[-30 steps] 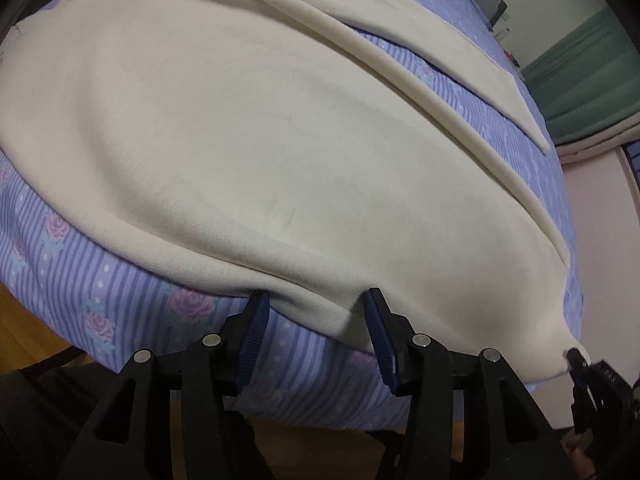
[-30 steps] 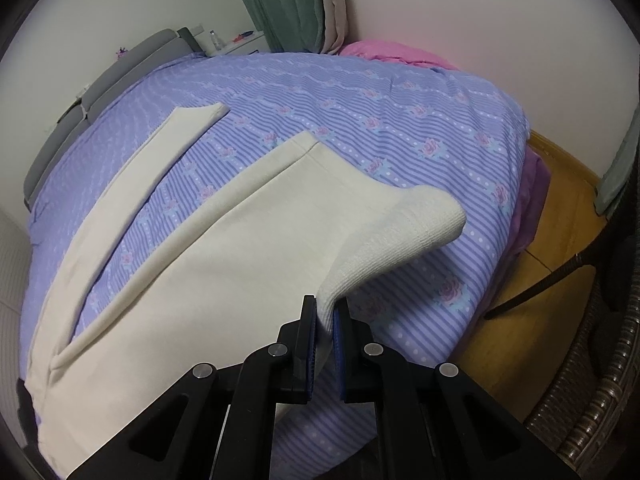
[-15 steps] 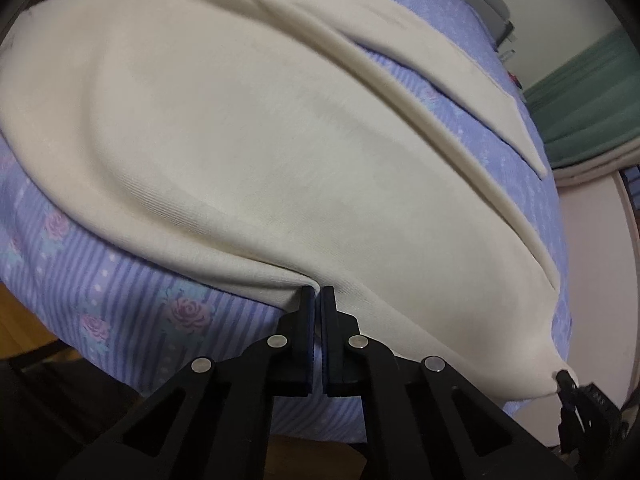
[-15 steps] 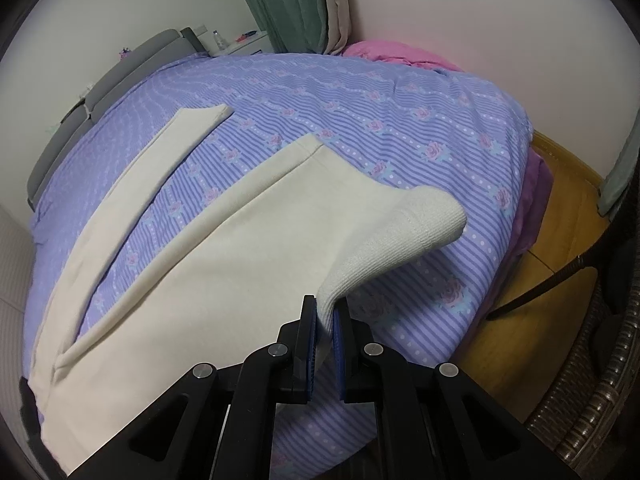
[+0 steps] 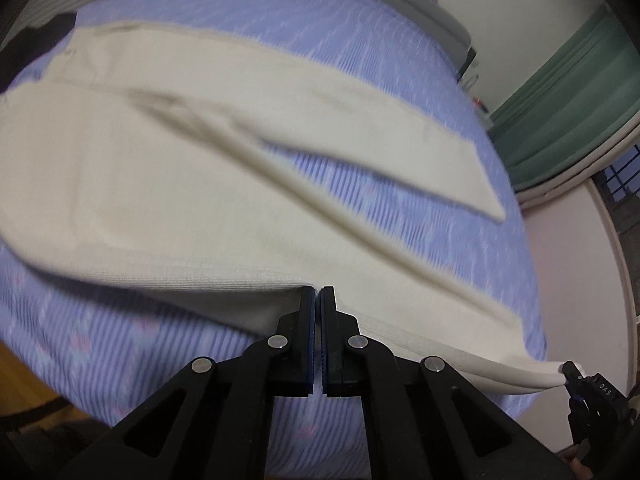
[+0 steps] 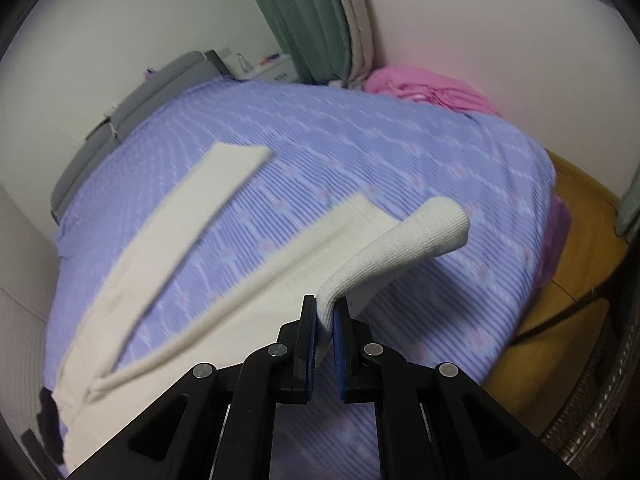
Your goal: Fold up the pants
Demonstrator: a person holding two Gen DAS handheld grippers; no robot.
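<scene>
Cream pants (image 5: 168, 184) lie spread on a bed (image 5: 400, 80) covered with a lilac striped sheet, and both pictures are smeared by motion blur, so the sheet's flower print and the cloth's edges are hard to make out. In the left wrist view the left claw (image 5: 319, 300) is pinched shut on the near edge of the pants, which lifts off the bed there; how much cloth sits between the pads is hidden by the claw's black arms. The wide waist part of the pants fills the left of this view and runs out of frame, while one leg stretches away across the bed toward a green curtain (image 5: 568, 92). At the far right edge of this view the right claw (image 5: 570, 370) appears small and partly cut off, gripping the end of a stretched strip of cloth. The right wrist view shows what the left one does not: the right claw (image 6: 326, 312) is closed on the ribbed cuff (image 6: 408, 240) of the nearer leg, and the cuff curls up and over to the right, clear of the bed. It also shows the other leg lying flat farther up the bed, a pink blanket (image 6: 424, 88) at the bed's far edge, and wooden floor (image 6: 576, 272) beside the bed.
</scene>
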